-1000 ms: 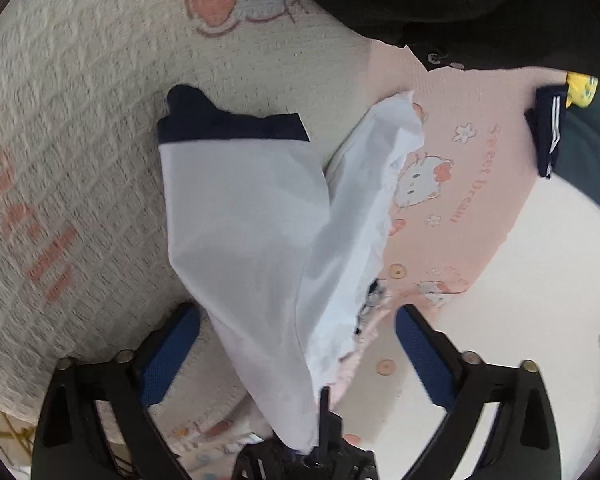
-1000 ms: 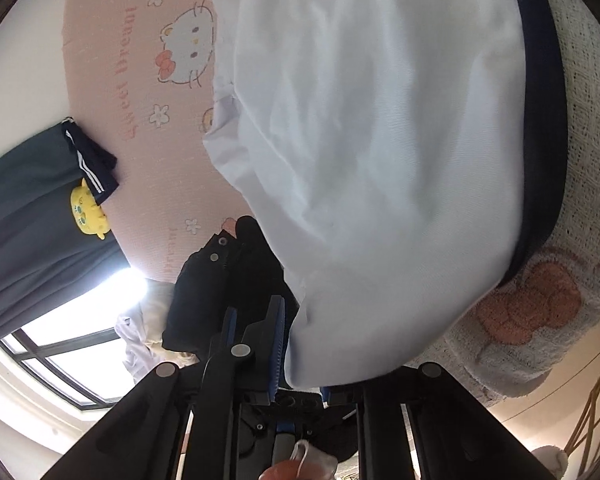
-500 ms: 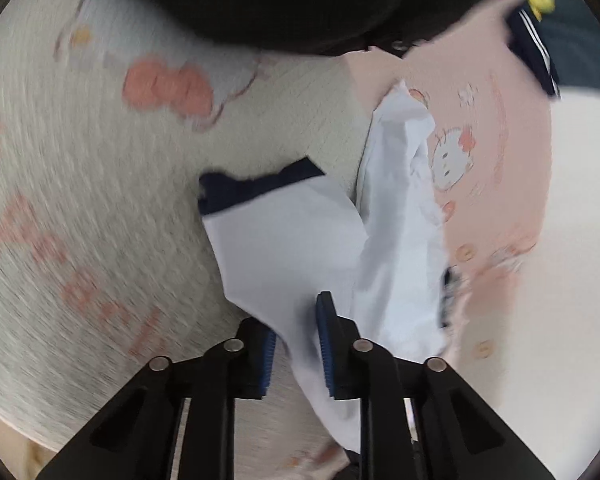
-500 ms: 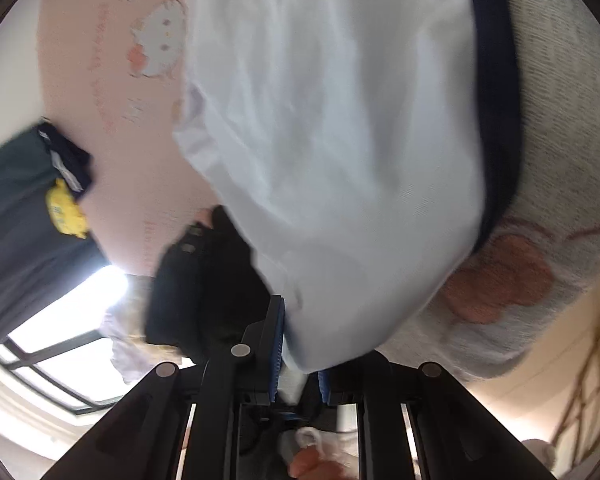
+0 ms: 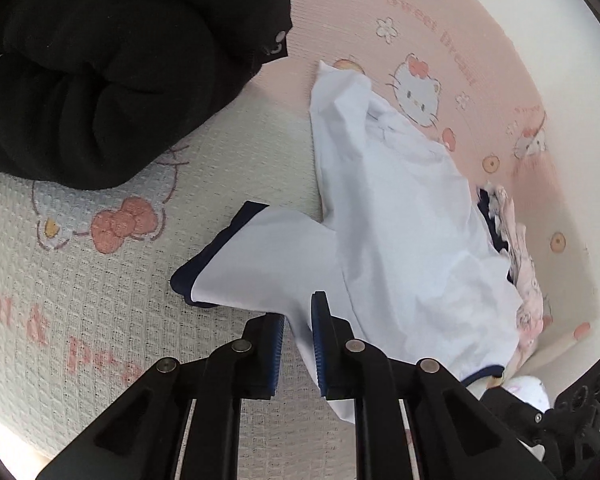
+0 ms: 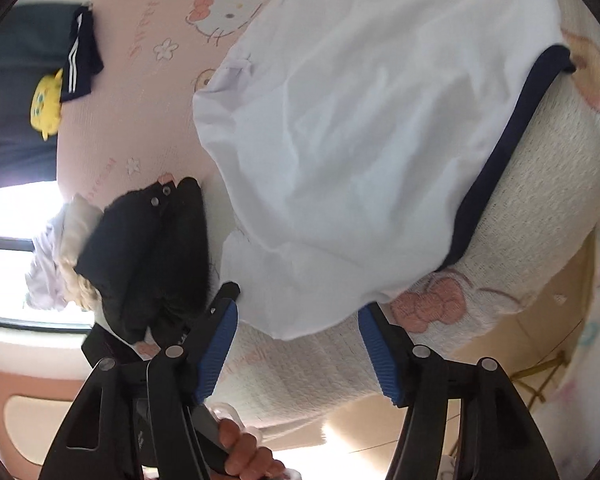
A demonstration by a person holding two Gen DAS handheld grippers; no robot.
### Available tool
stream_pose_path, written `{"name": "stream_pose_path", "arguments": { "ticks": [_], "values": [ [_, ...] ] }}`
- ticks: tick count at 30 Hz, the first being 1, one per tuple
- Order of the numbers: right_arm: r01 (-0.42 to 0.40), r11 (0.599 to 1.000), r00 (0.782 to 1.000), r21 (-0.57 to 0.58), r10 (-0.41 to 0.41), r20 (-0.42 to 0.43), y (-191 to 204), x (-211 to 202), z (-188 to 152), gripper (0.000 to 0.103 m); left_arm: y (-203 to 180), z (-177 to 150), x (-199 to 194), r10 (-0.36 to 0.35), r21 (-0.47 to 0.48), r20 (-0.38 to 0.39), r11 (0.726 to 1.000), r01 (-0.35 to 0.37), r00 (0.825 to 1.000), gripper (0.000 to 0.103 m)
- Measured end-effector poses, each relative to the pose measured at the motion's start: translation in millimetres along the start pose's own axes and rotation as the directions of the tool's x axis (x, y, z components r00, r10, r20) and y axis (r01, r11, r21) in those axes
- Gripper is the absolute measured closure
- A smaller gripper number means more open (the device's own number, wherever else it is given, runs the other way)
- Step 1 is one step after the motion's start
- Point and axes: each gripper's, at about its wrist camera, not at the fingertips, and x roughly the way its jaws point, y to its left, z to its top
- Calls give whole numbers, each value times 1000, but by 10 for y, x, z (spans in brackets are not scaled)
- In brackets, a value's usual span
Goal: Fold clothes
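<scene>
Only the right wrist view shows a window (image 6: 4, 280) and fingers (image 6: 244, 456) under the wide-open, empty right tool (image 6: 296, 320). The left tool (image 5: 298, 316), angled low over the bed (image 5: 100, 320), pinches the white shirt (image 5: 400, 220), which lies across the cream blanket and pink sheet (image 5: 440, 20) beside a black garment (image 5: 100, 60).

Spread on the blanket (image 5: 100, 320) — a shirt (image 5: 400, 220), one sleeve (image 5: 260, 264) reaching left, pinched between the left tongs (image 5: 298, 344) at the near edge. Left and behind it, a bundled garment (image 5: 100, 72) on the same blanket. Right of the shirt, a crumpled cloth (image 5: 520, 248) touching it. Before the shirt's near hem, the right tongs (image 6: 296, 352) spread wide — apart from the fabric
</scene>
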Motion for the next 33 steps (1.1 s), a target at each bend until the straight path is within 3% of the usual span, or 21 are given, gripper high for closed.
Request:
{"name": "stream_pose_path", "arguments": {
  "ticks": [7,12,16,18,19,20,22,26,30,31,33],
  "values": [
    [104,992,994,-77,-102,27,158,-140,-135,41,134,52,-9,-11,-9,-22,1000,11,1000,91],
    [192,960,981,-205,-183,61,374,-120,-164,37,264,106,-89,-32,7,-33,999,33,999,91],
    [221,931,975,-290,-220,37,513,59,-180,34,305,119,-30,-83,15,-121,996,85,989,91],
    [244,913,969,-326,-246,36,578,153,-157,34,327,108,6,-97,-10,-171,995,97,981,85],
    [252,905,966,-343,-255,37,612,186,-141,34,347,98,15,-112,-34,-189,994,108,976,76],
    [258,896,964,-360,-262,40,647,214,-124,34,367,89,24,-128,-58,-207,991,118,970,54],
    [272,878,960,-394,-274,53,713,237,-105,34,409,91,23,-167,-114,-215,983,145,962,29],
    [339,806,939,-485,-319,125,897,280,-105,30,414,146,30,-202,-170,-242,972,163,949,28],
    [413,687,909,-599,-354,221,1188,382,-154,30,322,244,91,-186,-127,-280,980,156,942,28],
    [432,641,899,-634,-360,248,1274,411,-176,30,321,269,94,-197,-137,-274,977,164,942,28],
    [491,489,863,-721,-384,328,1420,487,-277,30,366,305,106,-236,-185,-253,964,193,938,28]
  ]
}}
